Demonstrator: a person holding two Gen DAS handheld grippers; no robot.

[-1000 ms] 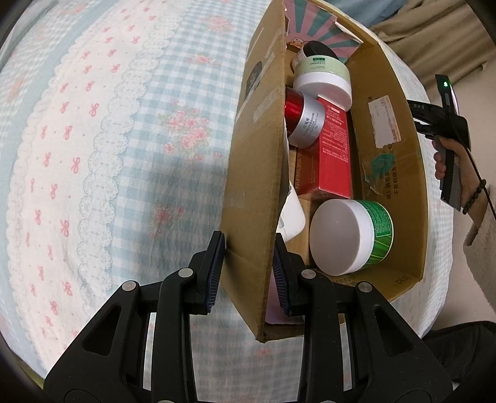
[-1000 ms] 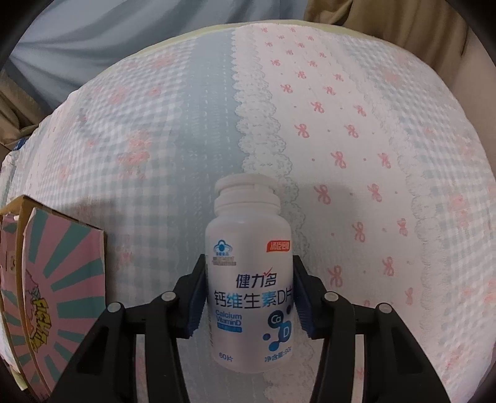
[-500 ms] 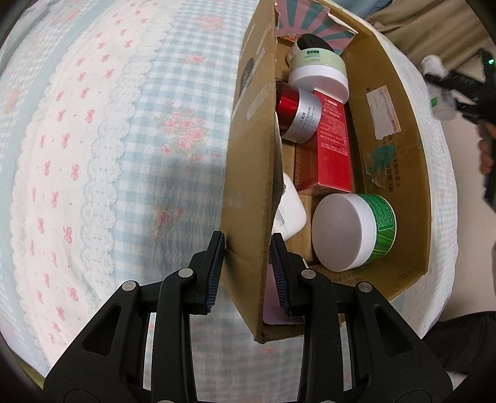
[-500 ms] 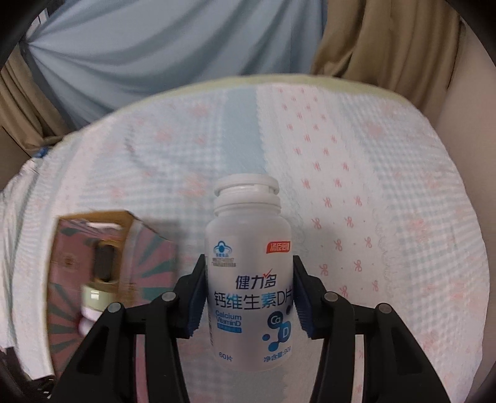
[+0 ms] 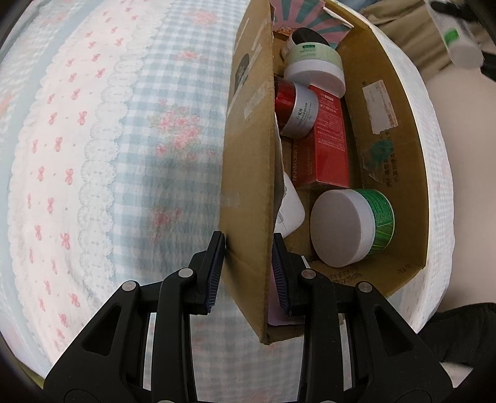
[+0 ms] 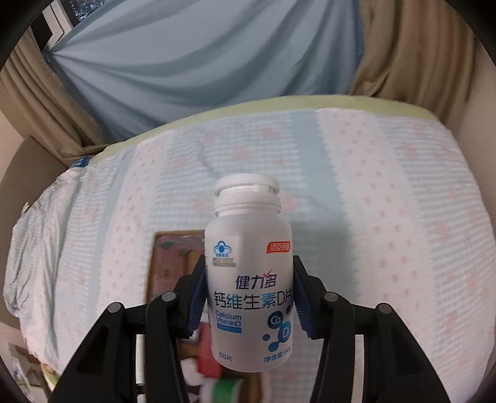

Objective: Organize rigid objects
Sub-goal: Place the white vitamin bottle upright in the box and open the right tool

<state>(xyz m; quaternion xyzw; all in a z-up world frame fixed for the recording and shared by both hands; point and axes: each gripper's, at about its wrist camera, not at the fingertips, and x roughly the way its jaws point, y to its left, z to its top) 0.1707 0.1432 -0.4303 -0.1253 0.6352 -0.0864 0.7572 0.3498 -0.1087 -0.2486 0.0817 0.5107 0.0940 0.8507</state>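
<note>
My left gripper is shut on the near left wall of an open cardboard box that lies on the bed. Inside the box are a red carton, a red and silver jar, a white jar with a green label and a pale green jar. My right gripper is shut on a white vitamin bottle, upright and high above the bed. The box shows blurred below and behind it. In the left wrist view the bottle hangs blurred at the top right.
A quilted bedspread with pink bows and blue checks covers the bed. Blue and tan curtains hang behind the bed's far edge. A pink and teal striped box stands at the far end of the cardboard box. Another cardboard surface stands at far left.
The right gripper has risen with the bottle and swung over the cardboard box, and more of the curtains shows. In the left wrist view the bottle moved up into the top right corner. The left gripper kept still.
</note>
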